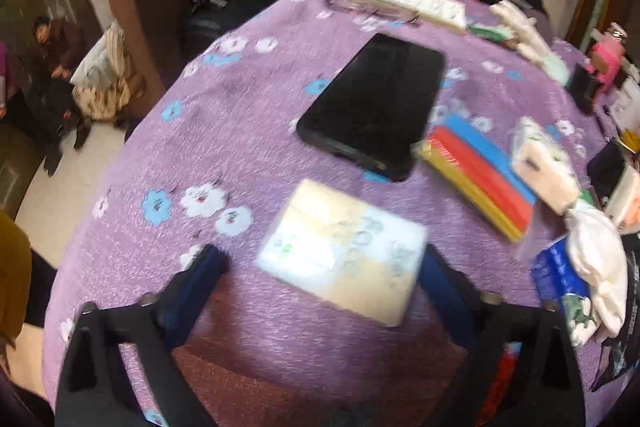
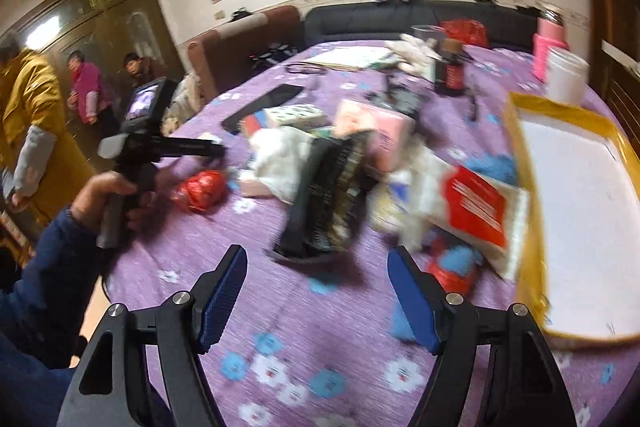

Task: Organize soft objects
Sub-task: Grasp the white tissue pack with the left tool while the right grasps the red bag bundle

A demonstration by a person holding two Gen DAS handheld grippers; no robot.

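A flat pale yellow-and-white tissue pack [image 1: 344, 251] lies on the purple flowered tablecloth [image 1: 240, 147], between the blue pads of my left gripper [image 1: 322, 259]. The right pad is at the pack's edge and the left pad stands clear of it, so the gripper is open. My right gripper [image 2: 320, 291] hangs open above the cloth with nothing between its fingers. Just beyond it lies a black packet [image 2: 324, 199] at the front of a heap of soft packs: a pink tissue pack [image 2: 376, 131], white cloth [image 2: 280, 159] and a red-and-white packet [image 2: 476, 211].
A black phone [image 1: 372, 107], a red-blue-yellow cloth pack [image 1: 476, 175] and a white tissue pack [image 1: 544, 171] lie beyond the left gripper. A yellow-rimmed white tray [image 2: 524, 131] sits at the right. A dark bottle [image 2: 452, 75] and white cup [image 2: 568, 75] stand behind. Three people stand at the left.
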